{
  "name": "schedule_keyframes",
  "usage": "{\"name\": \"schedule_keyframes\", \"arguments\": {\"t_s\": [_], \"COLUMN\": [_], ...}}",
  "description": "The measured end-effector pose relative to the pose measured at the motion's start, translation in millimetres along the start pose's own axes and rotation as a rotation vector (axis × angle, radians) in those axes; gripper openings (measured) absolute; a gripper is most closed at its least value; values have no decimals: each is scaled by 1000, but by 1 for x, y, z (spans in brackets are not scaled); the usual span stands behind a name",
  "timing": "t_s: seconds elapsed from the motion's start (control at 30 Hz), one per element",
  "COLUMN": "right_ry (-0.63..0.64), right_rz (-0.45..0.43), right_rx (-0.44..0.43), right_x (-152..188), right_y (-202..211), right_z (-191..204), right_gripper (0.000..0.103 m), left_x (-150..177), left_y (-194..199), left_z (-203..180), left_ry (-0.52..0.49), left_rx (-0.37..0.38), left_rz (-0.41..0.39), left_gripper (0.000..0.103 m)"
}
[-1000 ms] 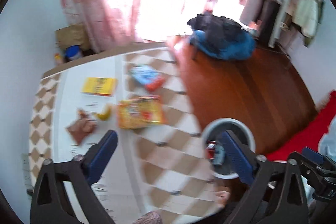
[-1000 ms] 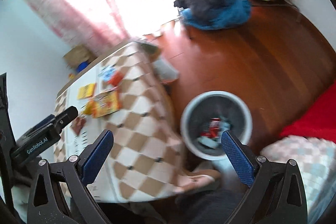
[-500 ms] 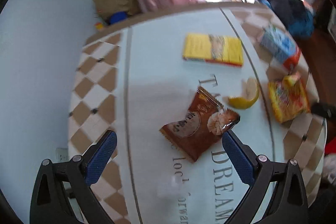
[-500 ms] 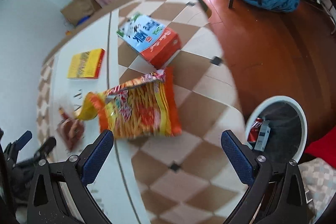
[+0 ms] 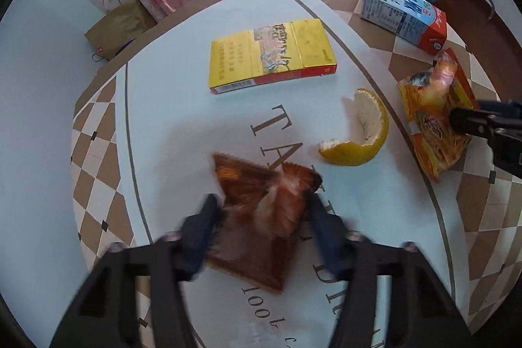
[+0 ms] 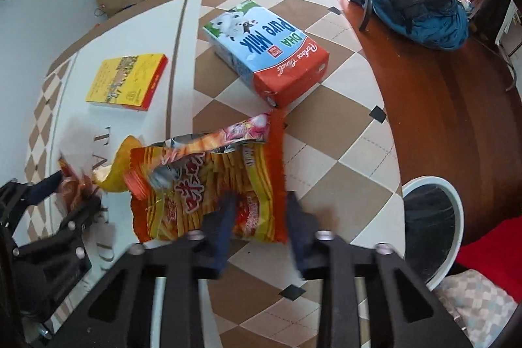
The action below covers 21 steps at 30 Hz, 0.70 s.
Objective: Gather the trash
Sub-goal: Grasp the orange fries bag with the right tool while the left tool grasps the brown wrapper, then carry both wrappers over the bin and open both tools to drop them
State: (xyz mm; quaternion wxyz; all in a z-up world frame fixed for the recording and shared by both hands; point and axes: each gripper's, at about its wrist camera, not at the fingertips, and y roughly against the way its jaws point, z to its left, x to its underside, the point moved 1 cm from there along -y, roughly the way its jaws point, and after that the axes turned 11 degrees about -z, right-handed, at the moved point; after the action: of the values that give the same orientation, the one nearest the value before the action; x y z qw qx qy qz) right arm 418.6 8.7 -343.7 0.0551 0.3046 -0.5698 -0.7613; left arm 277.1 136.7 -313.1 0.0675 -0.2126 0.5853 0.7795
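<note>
Left tongs [image 5: 262,217] straddle the crumpled brown foil snack wrapper [image 5: 261,214], right tongs [image 6: 257,217] the torn orange crisp bag [image 6: 208,188]; both blurred, so whether either is clenched I cannot tell.

Blown-out window daylight, fisheye-bent edges, perhaps motion-blurred foreground.

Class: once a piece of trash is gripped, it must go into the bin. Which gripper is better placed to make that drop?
The right gripper. Its jaws straddle the orange snack bag, and the white bin sits just beside it off the table edge. The left gripper works the brown wrapper, farther from the bin.
</note>
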Motion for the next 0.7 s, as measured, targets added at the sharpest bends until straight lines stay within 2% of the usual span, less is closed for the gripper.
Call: {"name": "schedule_keyframes", "arguments": {"t_s": [0.1, 0.2, 0.43, 0.7], "right_ry": [-16, -32, -70, -102], "right_rz": [-27, -48, -106, -195], "right_rx": [-24, -46, -93, -137], "right_x": [3, 8, 18, 22], "right_y": [11, 25, 65, 124], "right_z": [-6, -12, -27, -49], "right_gripper": [16, 13, 11, 10], "left_x": [1, 0, -2, -6], "left_y": [7, 19, 69, 130], "left_z": [5, 7, 13, 6], "left_ry": [19, 43, 93, 133], "left_rx": [-1, -13, -46, -47], "left_rz": [-16, -38, -135, -257], "left_gripper": [44, 43, 43, 43]}}
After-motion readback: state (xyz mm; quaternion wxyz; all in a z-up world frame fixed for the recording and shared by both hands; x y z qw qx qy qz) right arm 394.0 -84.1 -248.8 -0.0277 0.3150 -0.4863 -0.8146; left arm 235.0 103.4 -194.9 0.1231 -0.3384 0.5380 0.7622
